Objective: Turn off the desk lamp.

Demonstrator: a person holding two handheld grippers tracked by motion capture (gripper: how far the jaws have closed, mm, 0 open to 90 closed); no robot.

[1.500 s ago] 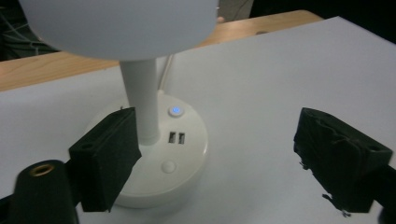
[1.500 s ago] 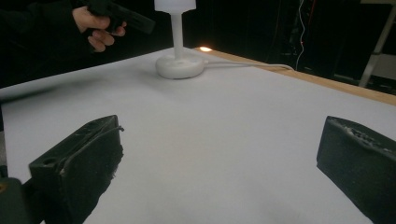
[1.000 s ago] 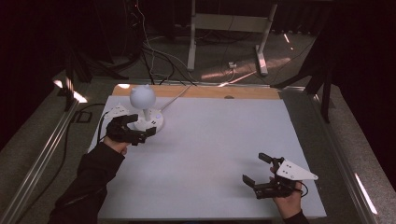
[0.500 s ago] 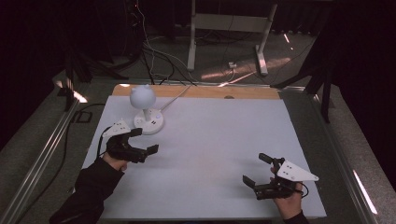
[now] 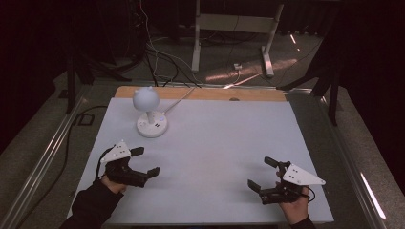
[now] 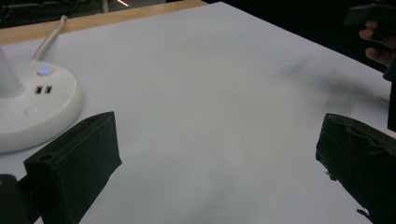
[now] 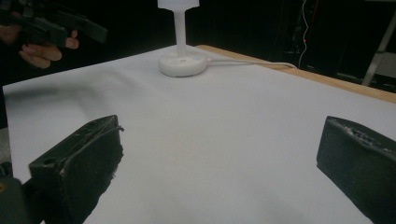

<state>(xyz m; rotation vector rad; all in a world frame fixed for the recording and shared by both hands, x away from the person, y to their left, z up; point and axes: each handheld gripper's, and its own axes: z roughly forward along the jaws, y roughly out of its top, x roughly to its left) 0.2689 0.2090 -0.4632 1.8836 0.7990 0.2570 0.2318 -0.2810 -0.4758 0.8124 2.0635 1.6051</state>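
— Lamp status? Where, and which way up?

— Standing upright at the far left of the white table (image 5: 215,157), small white desk lamp (image 5: 149,112): long axis vertical, round head over a thin stem, round base flat on the sheet. White cable (image 5: 179,98) running off the base toward the far wooden edge.

— Anything extra from the gripper views?

— Left gripper view up close on the base: lit blue button (image 6: 44,71), two small ports beside it. Right gripper view catching stem and base from across the table, far off.

— Tongs?

— Left gripper (image 5: 143,162) released, jaws wide, holding nothing, near side of the lamp. Right gripper (image 5: 265,174) likewise spread and empty, near right.

— Change since a second ago?

— Left gripper pulled back from the lamp base toward the near edge. Right gripper unmoved.
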